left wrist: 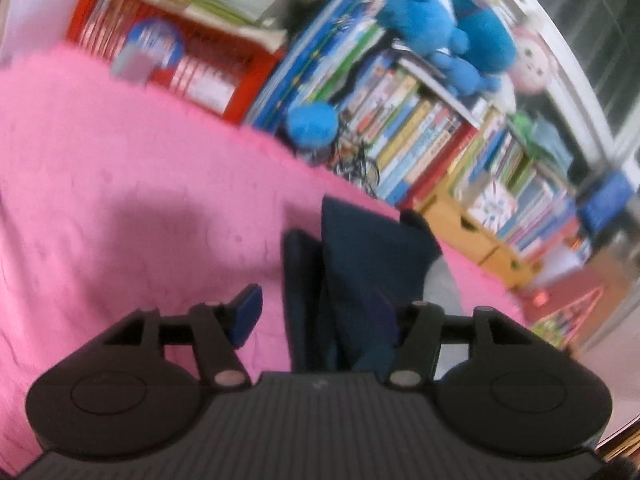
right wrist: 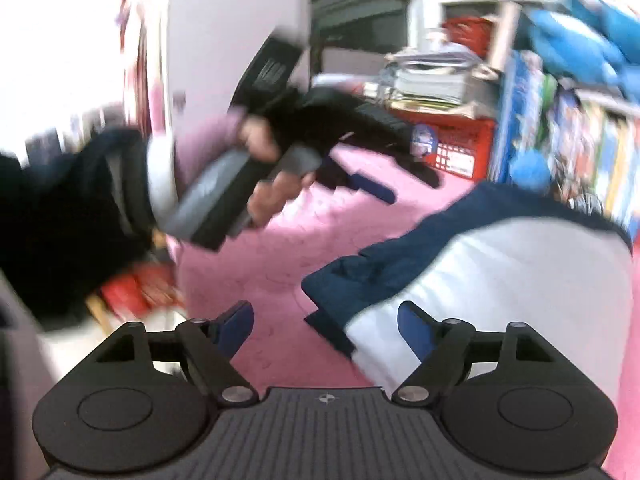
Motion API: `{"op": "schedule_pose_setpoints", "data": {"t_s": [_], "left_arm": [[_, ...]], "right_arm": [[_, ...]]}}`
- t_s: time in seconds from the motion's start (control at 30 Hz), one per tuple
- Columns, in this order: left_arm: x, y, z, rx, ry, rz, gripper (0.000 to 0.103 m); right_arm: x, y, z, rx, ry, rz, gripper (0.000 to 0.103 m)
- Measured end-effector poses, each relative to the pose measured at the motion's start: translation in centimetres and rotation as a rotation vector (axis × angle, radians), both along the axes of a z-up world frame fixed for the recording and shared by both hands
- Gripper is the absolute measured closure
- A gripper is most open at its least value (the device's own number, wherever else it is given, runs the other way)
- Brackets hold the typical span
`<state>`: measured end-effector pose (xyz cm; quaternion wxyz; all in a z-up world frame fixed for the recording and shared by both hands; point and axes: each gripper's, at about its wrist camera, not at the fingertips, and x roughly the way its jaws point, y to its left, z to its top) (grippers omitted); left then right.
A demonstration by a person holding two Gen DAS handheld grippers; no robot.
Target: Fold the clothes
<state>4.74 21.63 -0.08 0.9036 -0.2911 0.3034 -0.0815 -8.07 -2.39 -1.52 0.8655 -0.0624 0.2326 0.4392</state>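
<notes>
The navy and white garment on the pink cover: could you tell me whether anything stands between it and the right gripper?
Nothing visible does. The right gripper is open just short of the garment, with only bare pink cover before its near edge.

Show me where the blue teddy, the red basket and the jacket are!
blue teddy (left wrist: 424,12), left wrist view, its body
red basket (right wrist: 460,144), right wrist view, its front wall
jacket (right wrist: 500,272), right wrist view, its white part
</notes>
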Motion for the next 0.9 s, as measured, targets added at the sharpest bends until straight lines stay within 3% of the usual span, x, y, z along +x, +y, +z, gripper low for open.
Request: {"op": "schedule_pose_setpoints", "data": {"t_s": [0.03,0.17,0.3,0.4,0.5,0.6,0.67,0.8,0.9], "left_arm": [[0.1,0.0,-0.3,-0.005,0.007,0.000,0.042],[1.0,-0.5,-1.5,-0.029,0.045,-0.021,0.037],[2.7,-1.0,-2.9,-0.105,0.101,-0.044,0.035],[4.3,-1.7,-3.3,-0.108,0.134,-0.072,0.041],[5.0,-2.7,-3.1,-0.048,0.134,-0.119,0.047],[6.1,-3.9,-2.2,0.011,0.126,-0.162,0.049],[7.3,-4.4,-1.6,0.016,0.126,-0.176,0.050],[8.8,-5.6,-0.9,0.063,0.120,-0.203,0.050],[7.1,-5.4,-1.3,0.077,0.099,-0.202,0.050]], "right_arm": [[0.4,-1.5,0.4,0.029,0.015,-0.013,0.023],[3.2,-7.6,1.3,0.114,0.073,-0.245,0.017],[8.4,-12.6,0.1,0.217,0.248,-0.494,0.017],[10.7,-13.9,-1.6,0.269,0.344,-0.551,0.018],[11.7,-12.8,-2.6,0.254,0.395,-0.543,0.036],[11.2,-12.1,-2.9,0.229,0.379,-0.523,0.052],[10.9,-11.9,-2.7,0.232,0.382,-0.529,0.054],[8.8,-12.5,-1.7,0.195,0.297,-0.531,0.055],[5.3,-11.9,-0.5,0.065,0.146,-0.514,0.049]]}}
